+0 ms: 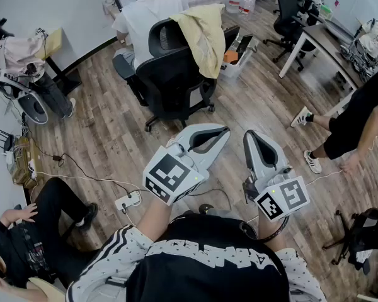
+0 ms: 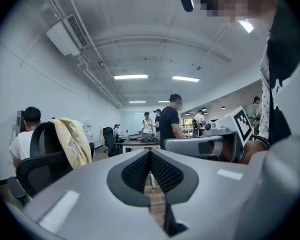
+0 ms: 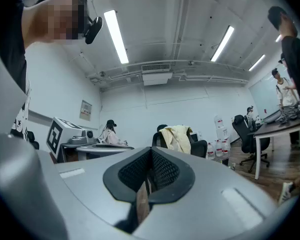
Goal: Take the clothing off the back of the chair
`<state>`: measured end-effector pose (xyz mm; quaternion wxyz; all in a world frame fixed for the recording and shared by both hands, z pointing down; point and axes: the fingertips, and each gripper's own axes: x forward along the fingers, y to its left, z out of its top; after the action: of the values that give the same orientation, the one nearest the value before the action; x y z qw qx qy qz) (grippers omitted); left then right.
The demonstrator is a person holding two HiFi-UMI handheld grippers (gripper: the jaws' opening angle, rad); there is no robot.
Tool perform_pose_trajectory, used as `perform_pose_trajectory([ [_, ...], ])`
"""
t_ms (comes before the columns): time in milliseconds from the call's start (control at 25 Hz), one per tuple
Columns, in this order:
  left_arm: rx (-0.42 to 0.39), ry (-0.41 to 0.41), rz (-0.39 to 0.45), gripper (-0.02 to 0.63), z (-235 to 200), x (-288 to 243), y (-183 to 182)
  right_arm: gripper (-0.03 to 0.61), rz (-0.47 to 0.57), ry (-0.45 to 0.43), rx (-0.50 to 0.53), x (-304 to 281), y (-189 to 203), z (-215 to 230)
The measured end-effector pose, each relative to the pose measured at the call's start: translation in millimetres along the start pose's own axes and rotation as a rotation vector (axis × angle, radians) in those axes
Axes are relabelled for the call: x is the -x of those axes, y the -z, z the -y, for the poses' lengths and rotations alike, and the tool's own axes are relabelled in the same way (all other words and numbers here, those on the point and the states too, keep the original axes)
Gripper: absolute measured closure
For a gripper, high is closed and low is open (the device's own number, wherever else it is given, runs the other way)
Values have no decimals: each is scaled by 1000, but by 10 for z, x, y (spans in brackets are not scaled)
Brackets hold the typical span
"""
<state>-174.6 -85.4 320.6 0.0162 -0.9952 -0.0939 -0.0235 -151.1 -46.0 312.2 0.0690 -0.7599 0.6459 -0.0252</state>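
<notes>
In the head view, our left gripper (image 1: 222, 133) and right gripper (image 1: 249, 134) are held side by side, low in the picture, close to our body. Both are shut tight and both hold nothing. The yellow clothing (image 1: 201, 31) is far ahead of them, at the top of the picture. It hangs over the top of the black chair (image 1: 170, 74). Bare wood floor (image 1: 113, 137) lies between us and the chair. The cloth drapes down the chair back, so its long way runs up and down. From here the left gripper looks a little nearer to it, but only a little.

In the left gripper view, the jaws meet in the middle with no gap and nothing is between them. The clothing shows off to the left of the jaws and well apart from them. This gripper does not point at it.

In the right gripper view, the jaws are also pressed together on nothing. Here the clothing sits just to the right of the jaw line, small and far away. This gripper points closer to it.

We think we must walk forward first, then open a gripper and lift the cloth up off the chair top.
</notes>
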Motion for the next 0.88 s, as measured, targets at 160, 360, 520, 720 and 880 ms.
perform_pose_trajectory([
  [160, 3, 2, 8, 624, -38, 64, 10, 568, 29, 24, 4, -9, -4, -33],
  [360, 24, 13, 6, 623, -62, 172, 82, 564, 34, 59, -7, 37, 25, -53],
  [520, 36, 12, 8, 624, -124, 245, 134, 546, 29, 128, -25, 121, 66, 17],
  [720, 62, 27, 17, 624, -144, 318, 176, 531, 8, 179, -40, 227, 125, -20],
  [880, 60, 35, 15, 624, -130, 312, 234, 531, 9, 198, -36, 284, 172, -32],
])
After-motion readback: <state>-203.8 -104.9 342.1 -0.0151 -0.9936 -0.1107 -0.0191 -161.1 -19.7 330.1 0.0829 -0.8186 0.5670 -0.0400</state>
